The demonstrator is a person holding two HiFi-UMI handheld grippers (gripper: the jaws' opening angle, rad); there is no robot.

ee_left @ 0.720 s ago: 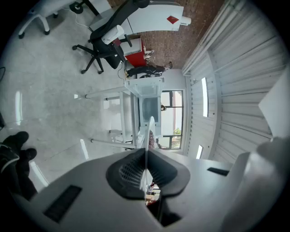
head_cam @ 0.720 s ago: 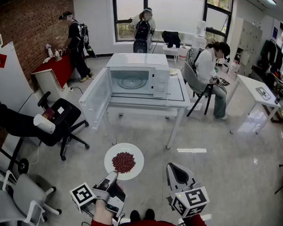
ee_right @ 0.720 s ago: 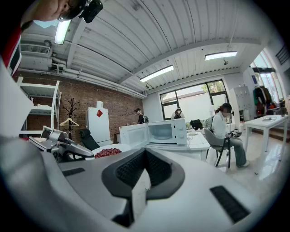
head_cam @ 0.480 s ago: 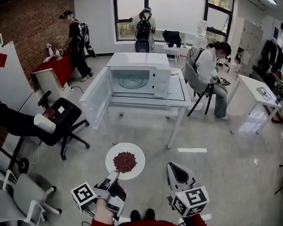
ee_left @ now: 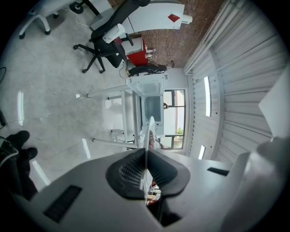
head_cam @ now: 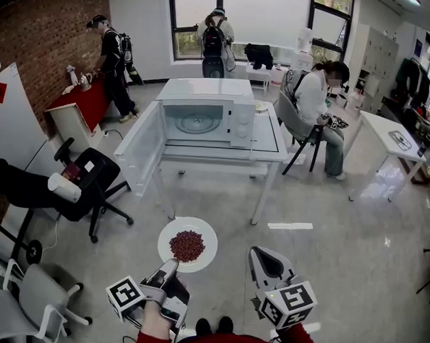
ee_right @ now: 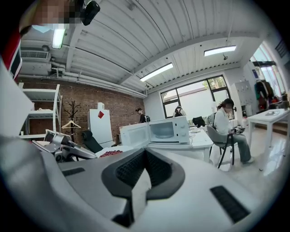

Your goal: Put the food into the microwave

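Left gripper [head_cam: 172,264]: jaws pinched on the near rim of a white plate [head_cam: 206,231] of red food [head_cam: 187,245], held over the floor [head_cam: 325,250]. Right gripper [head_cam: 262,259]: jaws seemingly closed, empty. Microwave [head_cam: 203,120]: on table [head_cam: 270,145] well ahead, door open.

Not a word, brand or number can be read anywhere just now. Black-and-white square patterns are carried on the left cube [head_cam: 126,296] of the left gripper [head_cam: 172,263] and on the right cube [head_cam: 287,303] of the right gripper [head_cam: 256,253], yet no letters are formed by them. A red diamond sign [ee_right: 100,114] is seen stuck on the white cabinet [ee_right: 99,131]; its print cannot be made out. The control panel of the microwave [head_cam: 203,117] is shown too small to be read.
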